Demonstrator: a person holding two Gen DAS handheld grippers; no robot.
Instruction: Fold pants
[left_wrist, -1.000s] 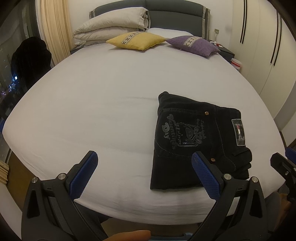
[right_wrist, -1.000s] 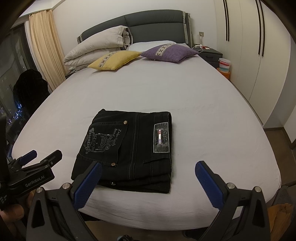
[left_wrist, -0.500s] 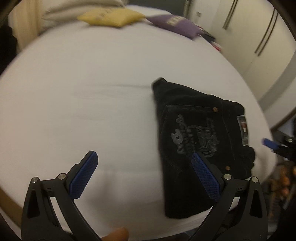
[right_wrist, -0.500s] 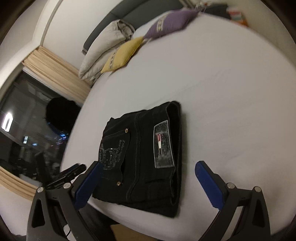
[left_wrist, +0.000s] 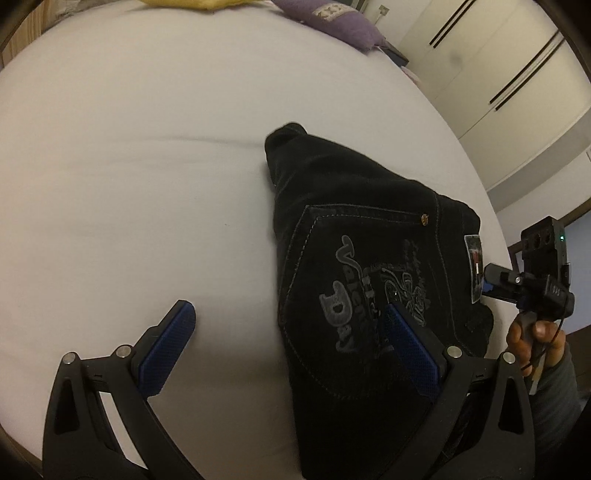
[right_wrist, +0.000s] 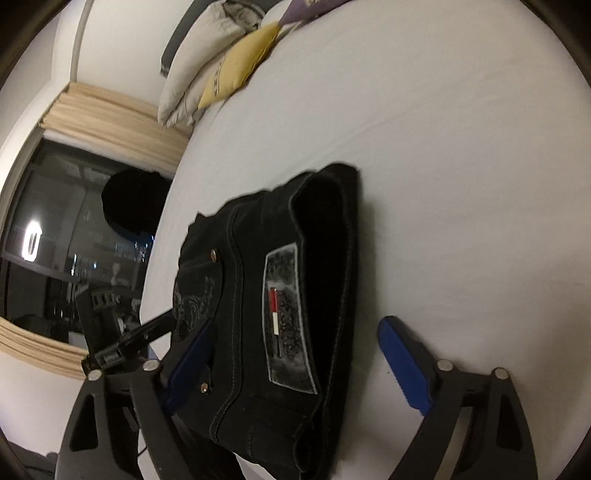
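Location: home bedroom.
Indicators: bed with white sheet, stacked pillows, curtain at a dark window, wardrobe doors.

The bed is big and has a smooth white sheet with a few soft creases. Folded black pants lie flat on it near the foot edge, with a pocket and a patch facing up. Far away at the head end lie a yellow cushion, a purple cushion and pale pillows.
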